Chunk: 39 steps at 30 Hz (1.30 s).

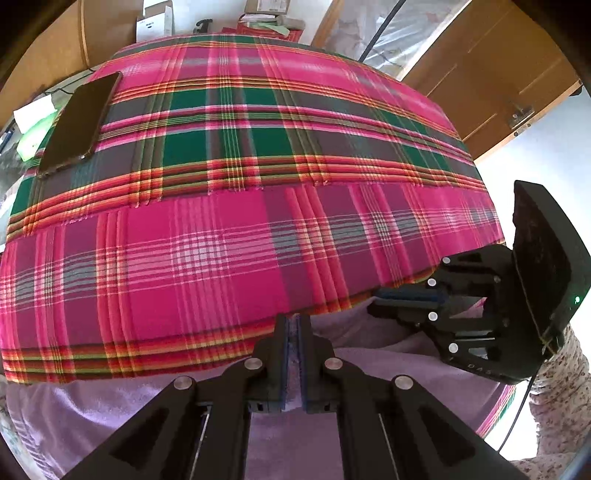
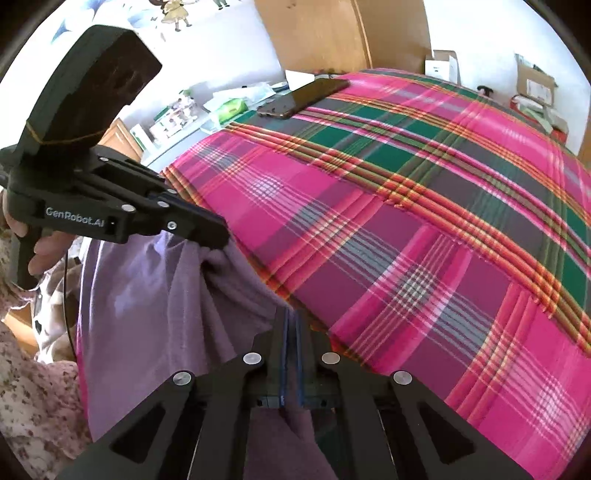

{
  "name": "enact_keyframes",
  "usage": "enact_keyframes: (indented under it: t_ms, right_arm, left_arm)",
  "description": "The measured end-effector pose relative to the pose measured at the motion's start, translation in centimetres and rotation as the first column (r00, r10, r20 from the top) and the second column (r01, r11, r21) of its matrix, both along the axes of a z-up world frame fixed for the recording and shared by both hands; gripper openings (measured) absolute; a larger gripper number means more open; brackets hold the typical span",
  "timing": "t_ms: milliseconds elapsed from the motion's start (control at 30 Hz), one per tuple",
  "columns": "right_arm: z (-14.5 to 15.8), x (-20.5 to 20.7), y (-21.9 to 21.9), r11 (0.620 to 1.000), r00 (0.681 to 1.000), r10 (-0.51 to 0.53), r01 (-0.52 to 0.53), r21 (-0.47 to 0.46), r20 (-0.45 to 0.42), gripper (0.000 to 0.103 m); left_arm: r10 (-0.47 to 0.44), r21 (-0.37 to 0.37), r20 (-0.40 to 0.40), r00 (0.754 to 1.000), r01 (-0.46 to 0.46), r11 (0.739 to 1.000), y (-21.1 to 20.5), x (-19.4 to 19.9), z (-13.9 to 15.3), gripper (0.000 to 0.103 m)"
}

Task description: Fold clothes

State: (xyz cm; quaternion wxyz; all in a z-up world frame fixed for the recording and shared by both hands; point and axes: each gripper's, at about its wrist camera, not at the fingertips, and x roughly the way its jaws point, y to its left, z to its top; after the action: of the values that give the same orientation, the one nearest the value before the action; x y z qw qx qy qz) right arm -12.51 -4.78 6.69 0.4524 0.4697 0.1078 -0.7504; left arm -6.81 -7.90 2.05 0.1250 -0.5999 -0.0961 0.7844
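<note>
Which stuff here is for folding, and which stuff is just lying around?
For the folding:
purple garment
left gripper and right gripper, both pinching it
plaid-covered table

Just lying about:
phone
cardboard boxes
green packet

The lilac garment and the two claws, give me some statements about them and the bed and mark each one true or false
1. The left claw is shut on the lilac garment. True.
2. The right claw hangs open above the plaid cloth. False: it is shut on the lilac garment, with fabric pinched between its fingers.
3. A dark phone lies on the plaid cloth near a far corner. True.
4. The lilac garment is spread flat across the middle of the plaid cloth. False: it hangs bunched at the near edge, held by both claws.
5. The phone rests on the lilac garment. False: the two are well apart.
</note>
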Motion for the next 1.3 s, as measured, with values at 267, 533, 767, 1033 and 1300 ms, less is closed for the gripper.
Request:
enact_keyframes:
  t_ms: [267,533,767,1033,1300]
  right_arm:
    - [0.2,-0.9,1.1,0.992,0.99,-0.117,0.12,0.033,-0.084,0.0]
    - [1.3,0.1,0.9,1.0,0.998,-0.027,0.026,-0.012,-0.06,0.007]
    - [1.7,0.2,0.9,0.998,0.997,-0.056,0.055,-0.01,-0.061,0.019]
    - [3.9,2.7,4.0,1.0,0.994,-0.013,0.012,-0.012,-0.107,0.02]
    - [2.5,3.4,2.7,0.997,0.995,0.082,-0.082,0.0,-0.052,0.02]
  left_arm:
    - [0.008,0.021,0.011,1.0,-0.009,1.0,-0.3,-0.6,-0.8,0.005]
    - [0.011,0.036,0.012,1.0,-0.011,0.999,-0.4,-0.6,-0.8,0.005]
    - [0.043,0.077,0.012,0.999,-0.043,0.996,-1.6,-0.2,-0.5,0.006]
    - [0.079,0.128,-0.027,0.997,-0.075,0.989,-3.1,0.8,0.9,0.006]
    - [0.06,0.137,-0.032,0.998,-0.055,0.989,-3.0,3.4,1.2,0.008]
